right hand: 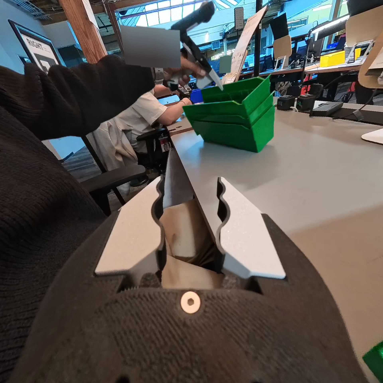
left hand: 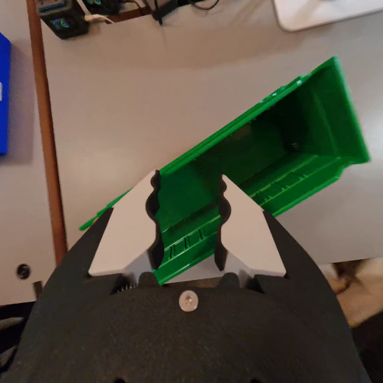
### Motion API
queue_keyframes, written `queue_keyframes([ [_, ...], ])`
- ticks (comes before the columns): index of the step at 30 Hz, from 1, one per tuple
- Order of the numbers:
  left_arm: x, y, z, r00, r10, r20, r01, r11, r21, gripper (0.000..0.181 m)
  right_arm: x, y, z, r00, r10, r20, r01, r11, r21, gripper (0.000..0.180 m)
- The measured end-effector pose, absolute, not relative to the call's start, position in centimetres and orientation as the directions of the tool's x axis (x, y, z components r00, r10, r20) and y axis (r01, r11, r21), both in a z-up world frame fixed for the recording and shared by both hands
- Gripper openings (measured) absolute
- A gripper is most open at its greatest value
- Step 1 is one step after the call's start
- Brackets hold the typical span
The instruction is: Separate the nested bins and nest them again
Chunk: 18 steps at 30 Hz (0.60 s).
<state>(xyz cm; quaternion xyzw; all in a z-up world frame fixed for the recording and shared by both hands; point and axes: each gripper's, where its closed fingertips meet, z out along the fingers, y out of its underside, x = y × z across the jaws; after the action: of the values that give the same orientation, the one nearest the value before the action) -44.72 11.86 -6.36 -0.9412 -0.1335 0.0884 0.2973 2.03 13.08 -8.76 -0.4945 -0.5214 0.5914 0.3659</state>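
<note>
A stack of three nested green bins [right hand: 234,128] stands on the grey table [right hand: 290,196], and the top bin [right hand: 234,91] sits raised and tilted. In the left wrist view I look down into the green bins [left hand: 290,134]. My left gripper [left hand: 188,176] is open just above the near end, with one long side rim running slantwise between its fingers. It also shows in the right wrist view [right hand: 209,83], its fingertips at the top bin's rim. My right gripper [right hand: 189,180] is open and empty, low over the table's near left edge.
Part of another green bin [right hand: 375,360] shows at the bottom right corner. A blue box [left hand: 4,93] lies left, black chargers [left hand: 64,24] at the back, and a white base [right hand: 373,136] right. A seated person [right hand: 145,116] is beyond the table's left edge.
</note>
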Motion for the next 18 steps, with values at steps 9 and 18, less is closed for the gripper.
queue_keyframes([
  [9,-47.7,12.3,-7.7,0.868,0.226,-0.442,-0.031,-0.864,-0.502,0.039,2.5,12.9,-7.9,-0.236,0.959,-0.158,0.056,-0.149,-0.987,0.050],
  [18,-49.6,10.2,-8.8,0.882,0.406,-0.238,0.279,-0.858,-0.431,0.018,2.6,13.1,-7.8,-0.252,0.948,-0.193,0.048,-0.187,-0.981,0.050],
])
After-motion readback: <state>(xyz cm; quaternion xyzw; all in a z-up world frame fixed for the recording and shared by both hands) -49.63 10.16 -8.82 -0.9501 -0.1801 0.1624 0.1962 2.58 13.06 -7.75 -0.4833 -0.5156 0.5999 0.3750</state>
